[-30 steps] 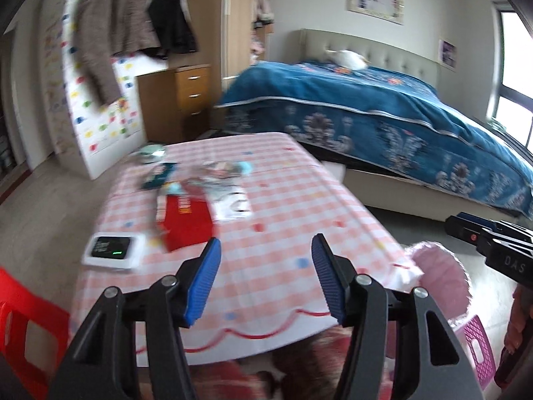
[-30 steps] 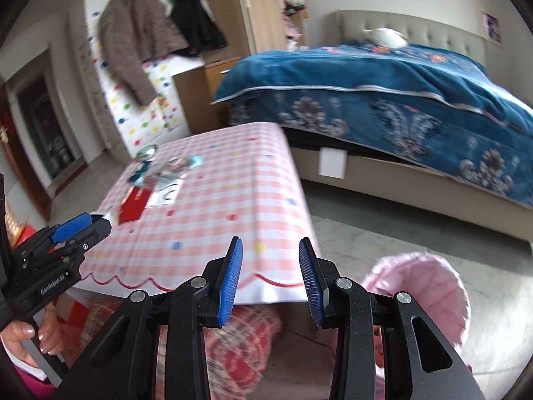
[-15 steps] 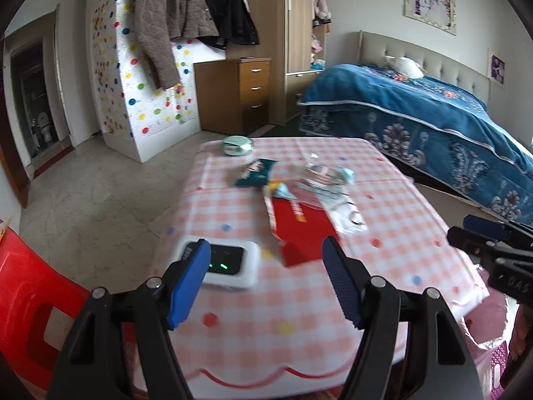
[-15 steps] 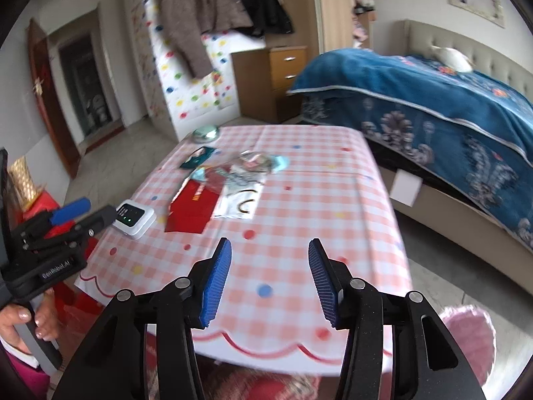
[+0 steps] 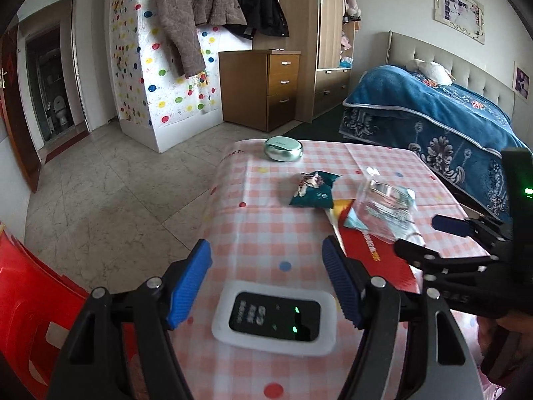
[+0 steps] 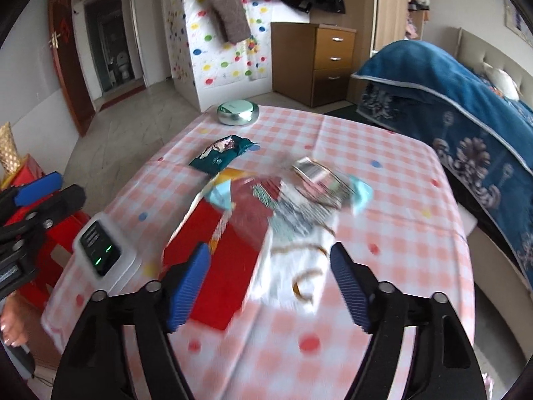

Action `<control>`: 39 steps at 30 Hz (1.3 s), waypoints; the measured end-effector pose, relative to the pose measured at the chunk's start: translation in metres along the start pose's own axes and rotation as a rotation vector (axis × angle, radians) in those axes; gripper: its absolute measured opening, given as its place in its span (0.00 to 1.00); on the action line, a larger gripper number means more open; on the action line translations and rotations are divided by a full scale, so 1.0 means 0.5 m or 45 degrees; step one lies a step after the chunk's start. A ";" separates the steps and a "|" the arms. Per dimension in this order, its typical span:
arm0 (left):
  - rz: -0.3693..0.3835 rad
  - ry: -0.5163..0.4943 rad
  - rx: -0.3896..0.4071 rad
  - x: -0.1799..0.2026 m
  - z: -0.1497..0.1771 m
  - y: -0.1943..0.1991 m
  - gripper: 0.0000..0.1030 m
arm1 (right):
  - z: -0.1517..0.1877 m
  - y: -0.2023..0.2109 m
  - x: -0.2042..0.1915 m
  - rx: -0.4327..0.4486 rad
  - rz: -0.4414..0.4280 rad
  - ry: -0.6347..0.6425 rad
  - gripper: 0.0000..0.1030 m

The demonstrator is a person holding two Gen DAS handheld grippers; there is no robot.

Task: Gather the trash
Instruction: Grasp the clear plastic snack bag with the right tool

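Note:
Trash lies on a pink checked table (image 5: 266,233) (image 6: 383,173): a dark green snack wrapper (image 5: 313,190) (image 6: 220,156), a red flat packet (image 5: 376,256) (image 6: 230,260), a crumpled clear plastic wrapper (image 5: 383,206) (image 6: 316,180) and a white wrapper (image 6: 296,266). My left gripper (image 5: 266,283) is open and empty above the table's near left corner. My right gripper (image 6: 269,283) is open and empty just above the red packet and white wrapper; it also shows in the left wrist view (image 5: 466,243).
A white device with a dark screen (image 5: 274,321) (image 6: 100,250) lies near the table's edge. A round teal tin (image 5: 283,150) (image 6: 238,111) stands at the far end. A red stool (image 5: 30,300) is left of the table; a bed (image 5: 449,123) is to the right.
Both grippers have moved forward and down over the table. The right gripper has opened wider and now hovers over the red packet; the left is over the white device.

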State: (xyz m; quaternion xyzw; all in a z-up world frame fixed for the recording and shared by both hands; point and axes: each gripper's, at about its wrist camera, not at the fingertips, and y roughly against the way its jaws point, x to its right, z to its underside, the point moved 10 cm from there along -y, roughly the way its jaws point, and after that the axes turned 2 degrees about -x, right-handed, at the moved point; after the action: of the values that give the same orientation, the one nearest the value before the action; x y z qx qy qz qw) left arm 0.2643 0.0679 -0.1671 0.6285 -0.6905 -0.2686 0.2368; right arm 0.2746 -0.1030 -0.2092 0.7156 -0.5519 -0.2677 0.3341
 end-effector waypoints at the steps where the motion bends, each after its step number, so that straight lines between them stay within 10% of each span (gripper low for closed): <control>1: -0.002 0.000 -0.003 -0.001 -0.001 -0.006 0.66 | -0.011 -0.026 -0.009 -0.017 0.013 0.018 0.75; 13: 0.008 0.027 -0.034 -0.009 0.007 -0.033 0.66 | -0.029 -0.095 -0.028 -0.104 -0.042 0.025 0.78; 22: -0.017 -0.001 -0.028 -0.004 0.011 -0.004 0.66 | -0.026 -0.071 -0.043 -0.040 -0.035 0.069 0.00; 32: -0.015 -0.049 -0.004 0.041 -0.004 0.012 0.66 | -0.039 0.040 0.016 0.110 -0.008 0.035 0.02; 36: -0.009 -0.061 -0.011 0.059 0.000 0.006 0.66 | -0.014 0.024 0.054 0.066 0.041 0.002 0.40; 39: -0.002 -0.067 -0.017 0.066 0.005 0.000 0.66 | 0.001 0.026 0.085 0.038 0.054 -0.028 0.45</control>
State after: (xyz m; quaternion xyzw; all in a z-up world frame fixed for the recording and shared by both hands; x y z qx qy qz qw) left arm 0.2594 0.0353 -0.1693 0.6200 -0.6942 -0.2899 0.2227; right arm 0.2769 -0.1465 -0.2002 0.7055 -0.5746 -0.2602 0.3230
